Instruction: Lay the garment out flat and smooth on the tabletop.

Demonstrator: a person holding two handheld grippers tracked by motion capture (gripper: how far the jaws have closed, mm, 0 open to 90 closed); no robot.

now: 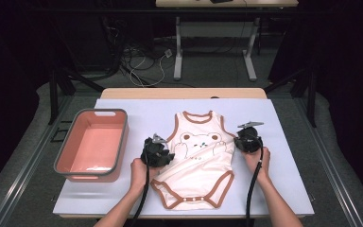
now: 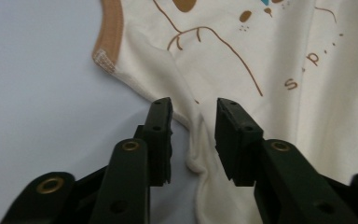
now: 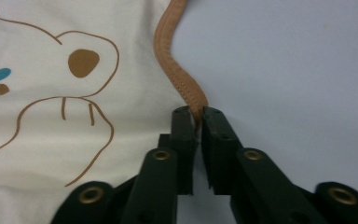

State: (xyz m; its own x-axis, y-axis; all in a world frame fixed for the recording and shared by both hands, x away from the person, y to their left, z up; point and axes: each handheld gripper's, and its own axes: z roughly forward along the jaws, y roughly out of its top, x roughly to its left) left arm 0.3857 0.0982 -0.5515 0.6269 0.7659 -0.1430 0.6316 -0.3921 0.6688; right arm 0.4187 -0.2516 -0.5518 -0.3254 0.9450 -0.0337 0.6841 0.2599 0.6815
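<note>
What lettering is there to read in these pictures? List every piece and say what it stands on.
"s . p . . ." in brown letters, on the cream baby bodysuit with tan trim, beside its brown outline bear drawing; the rest of the word runs out of the left gripper view.
In the high view the same print is too small to read.
The salmon-pink plastic tub with a grey rim bears no text.

Table brightly, evenly lit; surroundings dark; soft shadows; close views slightly blurred.
</note>
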